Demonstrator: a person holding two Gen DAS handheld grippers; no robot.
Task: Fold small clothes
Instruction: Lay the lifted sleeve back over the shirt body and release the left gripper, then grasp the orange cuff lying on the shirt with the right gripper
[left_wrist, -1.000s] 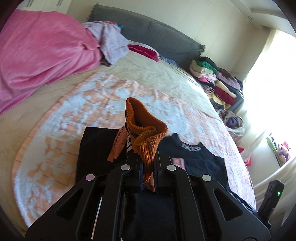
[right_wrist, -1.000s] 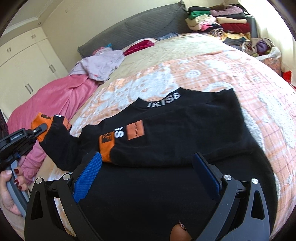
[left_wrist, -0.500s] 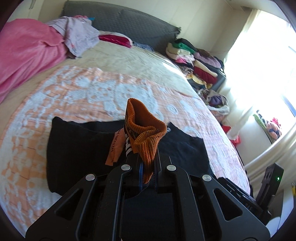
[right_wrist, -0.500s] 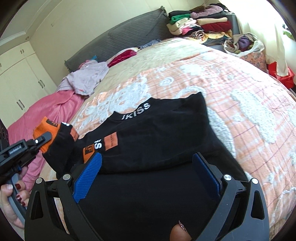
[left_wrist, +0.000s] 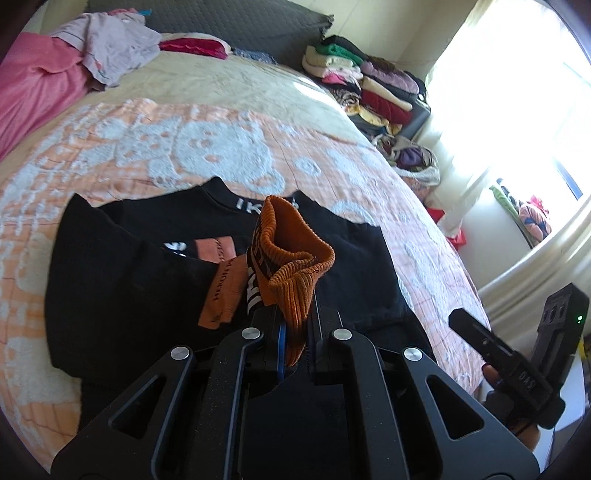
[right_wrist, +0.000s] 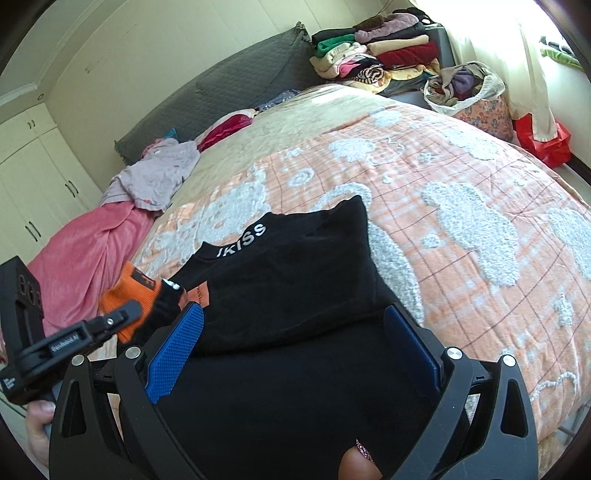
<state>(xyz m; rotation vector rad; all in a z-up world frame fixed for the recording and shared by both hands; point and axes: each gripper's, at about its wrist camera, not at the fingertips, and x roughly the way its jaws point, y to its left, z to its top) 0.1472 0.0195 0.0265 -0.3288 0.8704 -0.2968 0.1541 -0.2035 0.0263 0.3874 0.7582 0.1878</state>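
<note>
Left wrist view: orange cuff (left_wrist: 291, 258) pinched inside closed left tool (left_wrist: 295, 332).

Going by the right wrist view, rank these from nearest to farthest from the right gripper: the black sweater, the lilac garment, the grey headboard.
1. black sweater: straight ahead of the right gripper, between its open blue pads.
2. lilac garment: up the bed on the left, on the pink blanket's end.
3. grey headboard: at the far end of the bed, against the wall.

A pink blanket (right_wrist: 88, 251) lies beside folded clothes stacked, perhaps on a bench (right_wrist: 373, 55).
</note>
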